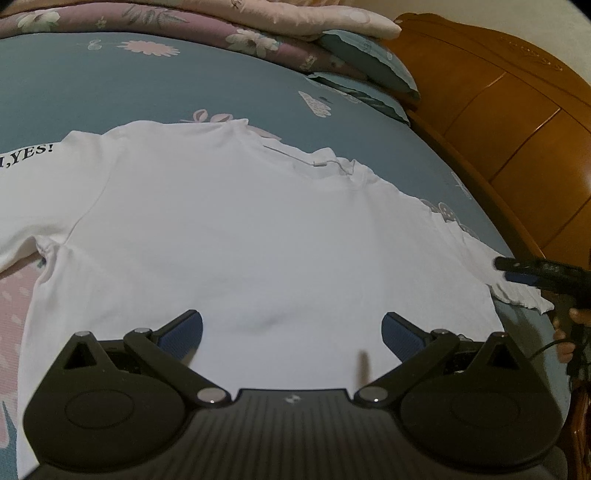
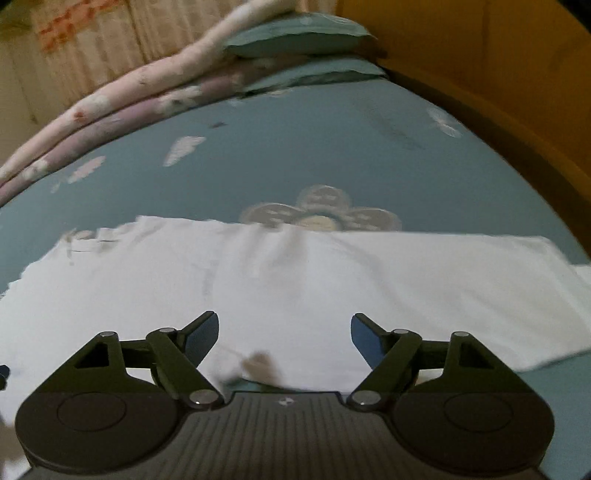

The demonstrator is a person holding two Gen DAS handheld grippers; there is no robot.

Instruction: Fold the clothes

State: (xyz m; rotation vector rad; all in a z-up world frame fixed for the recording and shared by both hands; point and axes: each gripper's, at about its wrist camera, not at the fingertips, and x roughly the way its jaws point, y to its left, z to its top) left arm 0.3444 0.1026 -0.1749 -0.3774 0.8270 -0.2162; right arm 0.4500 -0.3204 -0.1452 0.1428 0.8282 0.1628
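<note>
The left tool hangs with its two blue ribbed pads spread wide apart, nothing between them, over the lower body of a white T-shirt. The shirt is smooth, soft knit cloth, spread flat on the bed just ahead of the tool, its collar farther out and to the right, with a small tag at the neckline. To the far left a sleeve carries black printed letters ending in "YES!". To the right, the other sleeve reaches the right tool, whose black finger and blue pad sit right at the sleeve's crinkled edge; fingers of a person's hand show behind it.

The right tool also has its pads standing well apart and empty, above a flat, faintly creased stretch of the same shirt. This view is blurred.

Beyond the shirt lies the grey-blue bed sheet, matte cotton printed with pale flowers; a large grey flower peeks out past the shirt's far edge. Farther still are folded floral quilts in pink and mauve and teal pillows. A glossy orange-brown wooden headboard curves along the right. Only the right wrist view shows a pale striped curtain behind the quilts.
</note>
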